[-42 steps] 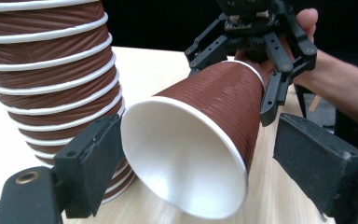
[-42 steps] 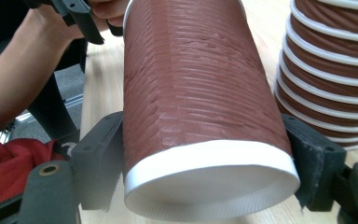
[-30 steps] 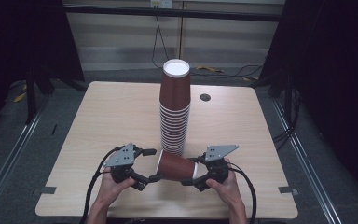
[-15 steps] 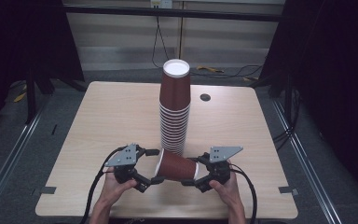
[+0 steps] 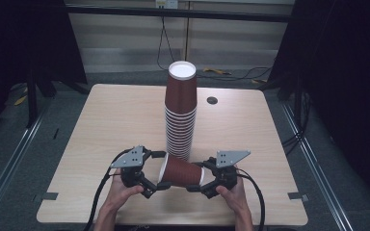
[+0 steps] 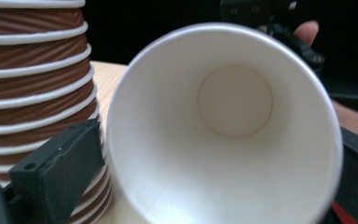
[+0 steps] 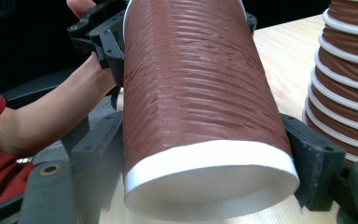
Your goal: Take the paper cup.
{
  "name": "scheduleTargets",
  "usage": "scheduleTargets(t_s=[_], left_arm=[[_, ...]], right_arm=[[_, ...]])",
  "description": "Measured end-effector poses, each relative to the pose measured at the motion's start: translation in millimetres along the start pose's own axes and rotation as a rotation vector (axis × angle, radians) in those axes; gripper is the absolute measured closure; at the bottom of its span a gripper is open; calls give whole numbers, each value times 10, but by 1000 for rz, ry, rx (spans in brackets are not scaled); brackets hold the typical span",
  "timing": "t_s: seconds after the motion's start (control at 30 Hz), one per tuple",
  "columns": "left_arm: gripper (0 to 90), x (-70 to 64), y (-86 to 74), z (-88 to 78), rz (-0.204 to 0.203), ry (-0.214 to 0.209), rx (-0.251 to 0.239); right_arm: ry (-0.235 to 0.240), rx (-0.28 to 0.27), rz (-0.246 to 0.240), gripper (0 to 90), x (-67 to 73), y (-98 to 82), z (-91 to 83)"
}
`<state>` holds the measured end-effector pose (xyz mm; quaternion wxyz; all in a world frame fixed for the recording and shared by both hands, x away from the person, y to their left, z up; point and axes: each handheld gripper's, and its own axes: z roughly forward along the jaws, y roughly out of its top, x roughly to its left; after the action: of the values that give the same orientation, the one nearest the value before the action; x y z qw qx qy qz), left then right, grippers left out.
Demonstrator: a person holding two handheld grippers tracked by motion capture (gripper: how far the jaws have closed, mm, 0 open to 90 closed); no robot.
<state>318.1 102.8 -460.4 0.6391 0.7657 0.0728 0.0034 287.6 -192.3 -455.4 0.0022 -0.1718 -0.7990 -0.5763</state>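
A single brown ribbed paper cup lies on its side in the air near the table's front edge, between my two grippers. My right gripper is shut on its base end; in the right gripper view the pads press both sides of the cup just above its white bottom rim. My left gripper is open, its jaws spread around the cup's mouth. The left gripper view looks straight into the white inside of the cup. A tall stack of upside-down brown cups stands just behind.
The cup stack stands close beside my left jaw and also close to my right jaw. A small dark round hole sits in the wooden table at the back. Dark frames and cables surround the table.
My left gripper has edged a little to the right, closer around the cup's mouth. The right gripper and the cup have barely moved.
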Motion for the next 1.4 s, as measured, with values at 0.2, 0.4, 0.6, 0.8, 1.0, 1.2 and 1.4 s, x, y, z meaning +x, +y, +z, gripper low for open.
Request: scheduleTargets(t_s=[0.2, 0.4, 0.6, 0.8, 1.0, 1.2, 1.4], left_arm=[[0, 7, -9, 85, -2, -31, 8], [0, 12, 10, 120, -1, -50, 14], [17, 3, 51, 133, 14, -54, 36], [50, 4, 68, 100, 17, -76, 41], [61, -17, 109, 83, 39, -61, 67], [64, -11, 112, 61, 38, -31, 84], [64, 0, 120, 26, 31, -5, 109]], right_arm=[[-1, 9, -8, 235, 7, 1, 17], [3, 9, -12, 235, 9, 6, 25], [9, 11, -13, 235, 5, 0, 36], [15, 18, -26, 229, 7, -8, 26], [12, 11, -36, 213, 17, -11, 43], [-25, 0, -22, 164, 5, -25, 52], [-70, -11, -36, 136, 20, -28, 52]])
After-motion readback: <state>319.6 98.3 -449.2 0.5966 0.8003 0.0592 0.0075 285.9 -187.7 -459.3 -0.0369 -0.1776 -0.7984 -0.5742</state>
